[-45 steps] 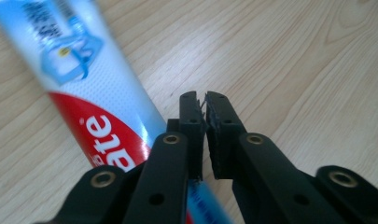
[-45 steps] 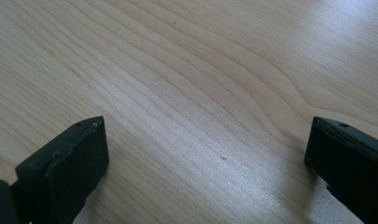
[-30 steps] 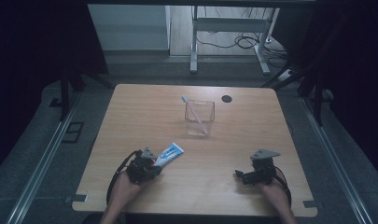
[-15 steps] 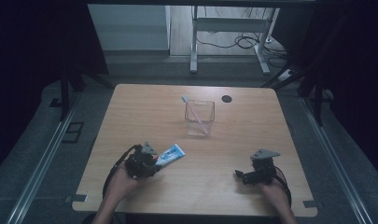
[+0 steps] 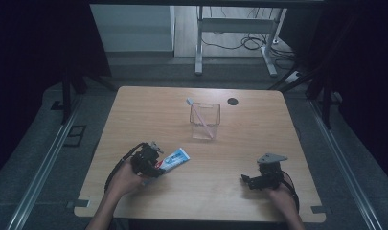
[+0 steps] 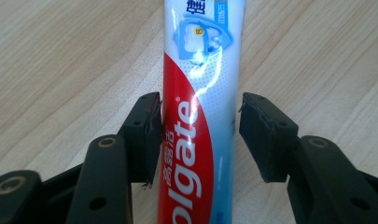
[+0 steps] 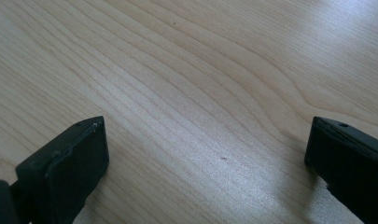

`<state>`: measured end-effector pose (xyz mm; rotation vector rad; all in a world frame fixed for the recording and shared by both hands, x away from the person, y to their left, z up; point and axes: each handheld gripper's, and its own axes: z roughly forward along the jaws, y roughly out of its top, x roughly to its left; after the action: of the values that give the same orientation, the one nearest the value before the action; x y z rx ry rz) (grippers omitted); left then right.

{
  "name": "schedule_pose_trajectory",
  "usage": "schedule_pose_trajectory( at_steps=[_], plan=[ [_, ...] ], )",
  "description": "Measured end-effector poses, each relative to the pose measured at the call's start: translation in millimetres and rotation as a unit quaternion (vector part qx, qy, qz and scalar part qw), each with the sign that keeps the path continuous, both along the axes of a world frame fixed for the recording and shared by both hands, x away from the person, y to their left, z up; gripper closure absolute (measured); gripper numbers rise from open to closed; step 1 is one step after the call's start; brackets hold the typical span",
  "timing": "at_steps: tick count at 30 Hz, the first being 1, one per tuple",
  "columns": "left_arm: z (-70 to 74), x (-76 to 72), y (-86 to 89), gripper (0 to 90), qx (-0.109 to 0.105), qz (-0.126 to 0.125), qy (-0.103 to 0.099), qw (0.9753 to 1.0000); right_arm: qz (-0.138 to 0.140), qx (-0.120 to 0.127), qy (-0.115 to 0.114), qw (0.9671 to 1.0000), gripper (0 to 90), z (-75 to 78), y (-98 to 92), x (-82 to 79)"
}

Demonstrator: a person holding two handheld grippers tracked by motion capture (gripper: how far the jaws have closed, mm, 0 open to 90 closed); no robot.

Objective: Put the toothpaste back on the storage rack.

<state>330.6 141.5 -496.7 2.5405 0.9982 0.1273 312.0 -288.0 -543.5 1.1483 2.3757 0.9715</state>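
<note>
We are looking at the toothpaste tube (image 6: 200, 121) lying flat on the table (image 5: 258, 124), near the front-left part. The left gripper (image 6: 198, 135) is straddling it, jaws narrow but not clamped: one jaw touching the tube's side, the other just off it. The tube's long axis is running straight out between the jaws, toward the clear cup (image 5: 204, 120) holding a toothbrush (image 5: 200, 116). The right gripper (image 5: 246, 180) is sitting well apart, jaws wide over bare wood, so we are judging left as nearer.
</note>
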Motion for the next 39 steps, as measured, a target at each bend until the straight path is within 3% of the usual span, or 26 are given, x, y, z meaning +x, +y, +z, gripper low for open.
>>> schedule_pose_trajectory(
  at_steps=[16, 19, 22, 26, 39],
  plan=[
    [-8.3, 18.9, -15.9, 48.0, 0.028, -0.021, 0.033, 0.9988, 0.000, 0.000, 0.001, 1.0000, 0.0, 0.1, -0.1, 0.0],
    [-6.7, 20.6, -16.7, 51.4, 0.033, -0.021, 0.040, 0.9985, 0.000, 0.000, 0.002, 1.0000, 0.0, 0.1, -0.1, -0.1],
    [-2.8, 21.0, -17.4, 60.4, 0.035, -0.021, 0.044, 0.9982, 0.000, 0.000, 0.001, 1.0000, 0.0, 0.0, -0.1, -0.1],
    [0.1, 20.8, -18.2, 67.5, 0.040, -0.028, 0.040, 0.9980, 0.000, 0.000, 0.001, 1.0000, 0.0, 0.1, -0.1, -0.1],
    [2.5, 22.2, -13.2, 73.7, 0.004, -0.014, 0.025, 0.9996, 0.000, 0.000, 0.001, 1.0000, 0.0, 0.1, 0.0, -0.1]
  ],
)
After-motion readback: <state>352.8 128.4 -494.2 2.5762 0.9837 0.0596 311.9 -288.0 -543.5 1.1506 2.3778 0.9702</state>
